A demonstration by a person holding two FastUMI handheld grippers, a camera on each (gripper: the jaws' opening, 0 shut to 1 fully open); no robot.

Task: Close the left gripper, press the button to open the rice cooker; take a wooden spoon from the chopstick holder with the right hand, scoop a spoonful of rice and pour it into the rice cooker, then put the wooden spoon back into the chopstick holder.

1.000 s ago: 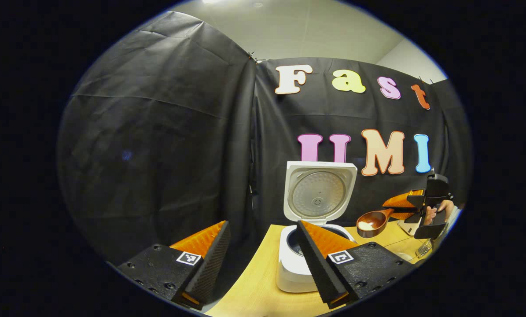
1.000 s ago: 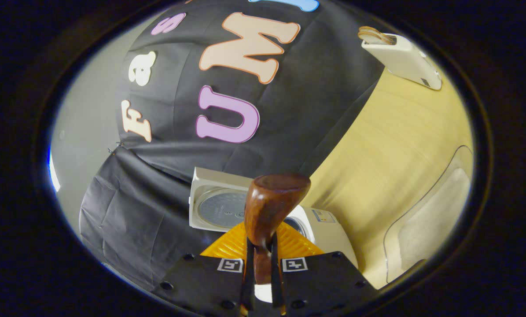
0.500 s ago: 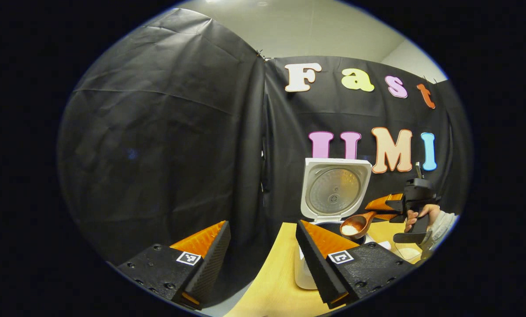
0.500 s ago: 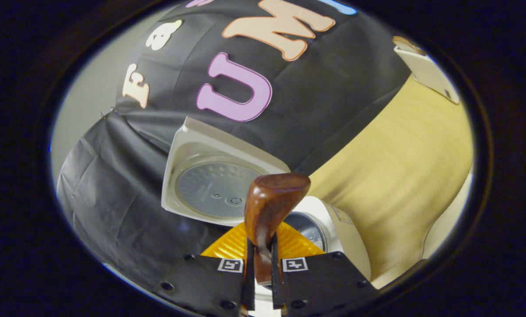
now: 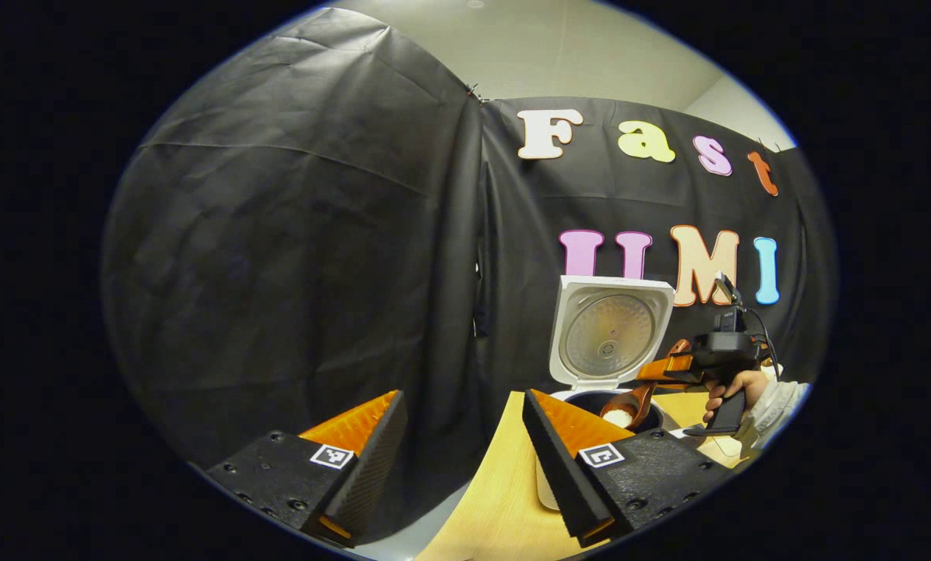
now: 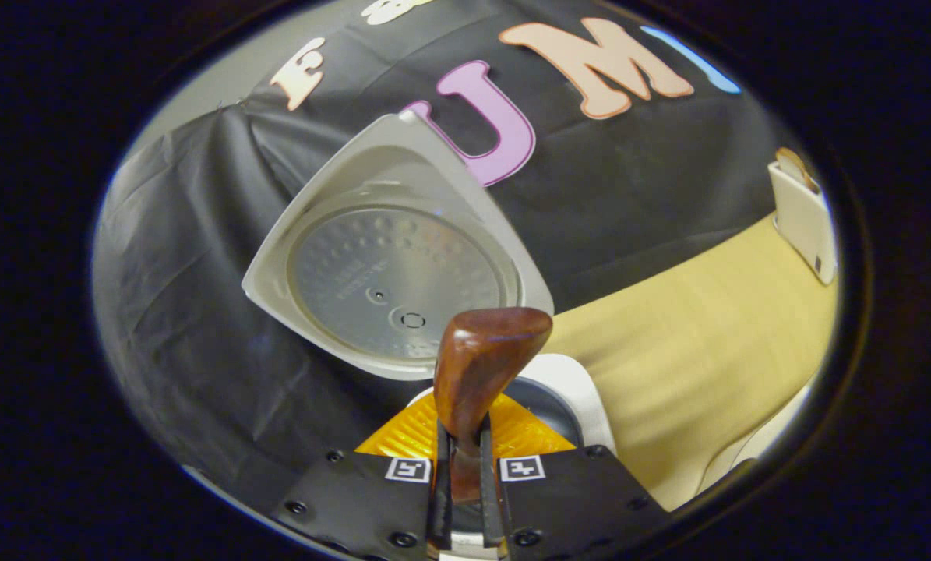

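I'm holding the wooden spoon (image 6: 484, 366) clamped by its handle between both fingers of the right gripper (image 6: 465, 499); in the left gripper view its bowl, with white rice in it, is hanging right over the dark pot opening of the rice cooker (image 5: 590, 405). The cooker's lid (image 5: 609, 331) is standing open, upright at 12 o'clock from the pot. So I'm judging the pour step is in hand. Next I'm needing a wrist roll to tip the bowl, keeping it over the opening so no grains are landing on the table (image 6: 691, 343). After that the spoon is going back to the chopstick holder (image 6: 806, 218), sitting at 2 o'clock in the right gripper view. The left gripper (image 5: 465, 436) is idling, fingers wide apart, gripping nothing.

Writing: faint embossed text on the lid's inner plate, too small to read; square markers on gripper bodies.
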